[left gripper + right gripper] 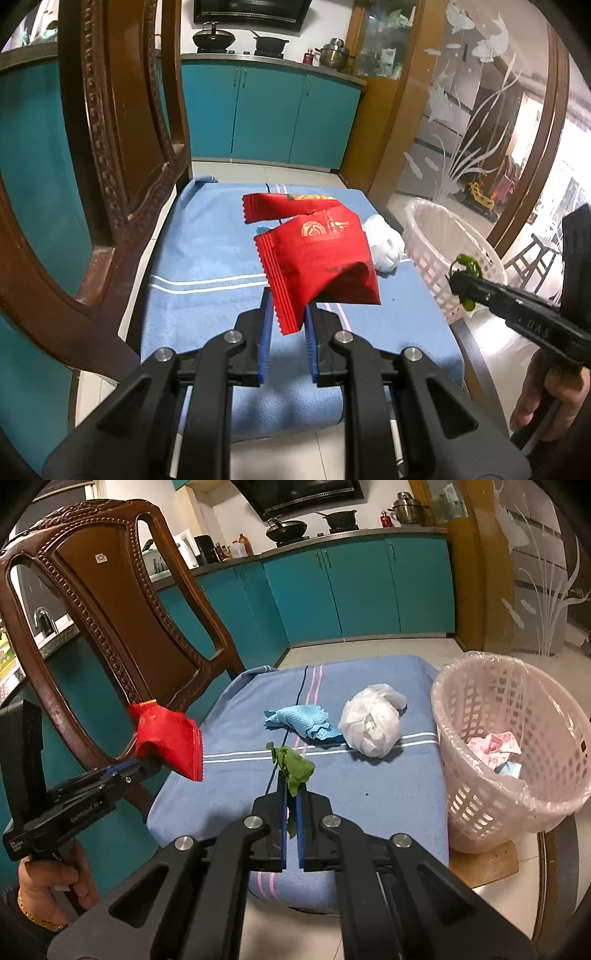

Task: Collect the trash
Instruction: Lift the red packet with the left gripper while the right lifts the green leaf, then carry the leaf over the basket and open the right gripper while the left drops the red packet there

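Note:
My left gripper (290, 310) is shut on a torn red snack wrapper (317, 266), which hangs above the blue towel (207, 266) on the chair seat. From the right wrist view, the same left gripper (144, 766) holds the red wrapper (166, 738) at the left, by the chair back. My right gripper (291, 794) is shut on a limp green leaf (297, 770), lifted above the towel (369, 794). In the left wrist view, the right gripper (461, 284) holds the leaf (467, 264) just in front of the pale lined basket (436, 236). A crumpled white bag (373, 723) and a crumpled blue wipe (303, 723) lie on the towel.
The basket (443, 686) stands right of the seat on a wooden stool (487, 860) and holds crumpled pink paper (491, 746). A carved brown chair back (110, 609) rises at the left. Teal kitchen cabinets (351, 590) stand beyond. A hand (48, 882) grips the left tool's handle.

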A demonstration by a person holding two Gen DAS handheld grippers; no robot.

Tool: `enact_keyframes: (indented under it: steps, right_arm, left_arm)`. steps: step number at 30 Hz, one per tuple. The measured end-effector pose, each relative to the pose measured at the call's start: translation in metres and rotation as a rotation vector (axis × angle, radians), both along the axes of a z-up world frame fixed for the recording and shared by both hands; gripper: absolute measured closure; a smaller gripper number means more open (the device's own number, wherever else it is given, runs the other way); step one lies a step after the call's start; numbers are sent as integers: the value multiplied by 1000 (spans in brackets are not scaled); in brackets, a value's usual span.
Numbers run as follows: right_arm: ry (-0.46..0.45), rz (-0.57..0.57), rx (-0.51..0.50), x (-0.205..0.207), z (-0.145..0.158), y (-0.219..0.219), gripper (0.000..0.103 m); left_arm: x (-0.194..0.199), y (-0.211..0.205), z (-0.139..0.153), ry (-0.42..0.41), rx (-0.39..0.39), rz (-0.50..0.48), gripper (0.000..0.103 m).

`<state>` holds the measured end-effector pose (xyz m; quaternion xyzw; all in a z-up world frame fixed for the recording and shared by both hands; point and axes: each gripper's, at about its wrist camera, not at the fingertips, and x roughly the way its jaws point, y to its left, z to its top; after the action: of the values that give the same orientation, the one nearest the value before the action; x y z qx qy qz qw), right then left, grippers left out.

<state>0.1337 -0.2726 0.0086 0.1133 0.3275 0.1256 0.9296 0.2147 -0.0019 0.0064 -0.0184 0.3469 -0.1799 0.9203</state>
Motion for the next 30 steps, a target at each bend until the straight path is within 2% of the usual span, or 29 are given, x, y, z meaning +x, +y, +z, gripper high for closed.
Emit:
enact_keyframes:
  steps: [22, 24, 27, 30]
  right_arm:
    - [0, 2, -19, 3, -2, -1, 99]
    - [-35, -23, -16, 3, 7, -11, 99]
    - [-111, -133, -23, 9, 25, -51, 98]
    - [-100, -272, 10, 32, 17, -110, 98]
  left_arm:
    - [1, 0, -1, 6, 0, 4, 86]
    - [1, 0, -1, 5, 1, 5, 86]
    - [1, 2, -1, 5, -3, 8, 86]
    - [1, 1, -2, 4, -4, 6, 86]
